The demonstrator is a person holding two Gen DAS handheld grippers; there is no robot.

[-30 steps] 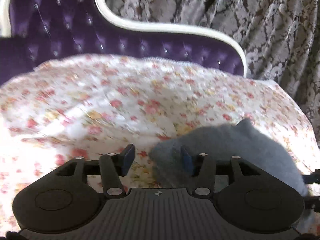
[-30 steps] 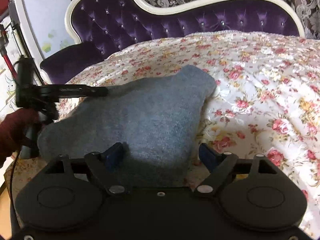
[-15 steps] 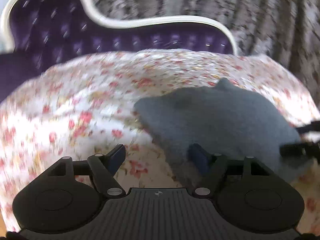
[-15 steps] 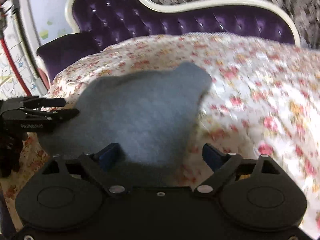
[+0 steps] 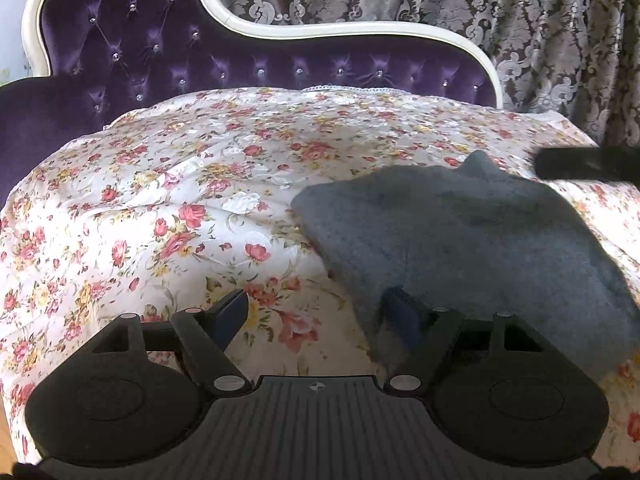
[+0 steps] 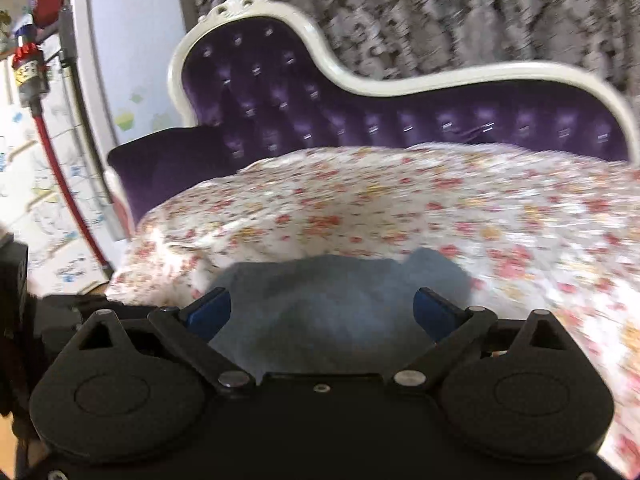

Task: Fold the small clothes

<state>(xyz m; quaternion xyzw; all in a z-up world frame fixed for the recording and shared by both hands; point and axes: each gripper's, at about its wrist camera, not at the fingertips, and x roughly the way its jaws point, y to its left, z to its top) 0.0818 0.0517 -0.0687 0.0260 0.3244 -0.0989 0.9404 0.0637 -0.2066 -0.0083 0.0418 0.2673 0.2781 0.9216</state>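
Observation:
A grey knitted garment [image 5: 460,240] lies folded on the floral sheet [image 5: 180,208], right of centre in the left wrist view. My left gripper [image 5: 318,312] is open; its right pad [image 5: 402,314] rests at the garment's near edge, and only sheet lies between the pads. A black finger of the right gripper [image 5: 588,164] shows beyond the garment's far corner. In the blurred right wrist view the garment [image 6: 332,304] lies below my right gripper [image 6: 322,312]. Its jaws are opening wide, and the pads [image 6: 210,312] stand apart from the cloth.
The sheet covers a purple tufted sofa [image 5: 160,60] with a curved white frame [image 5: 320,34]. A patterned curtain [image 5: 540,40] hangs behind. Left of the sofa in the right wrist view are a white wall panel [image 6: 132,60] and a red hose [image 6: 60,184].
Both grippers have opened wider. The right one has lifted and drawn back, so the garment sits lower in its view. The left view has swung left, so the garment now lies more fully in view.

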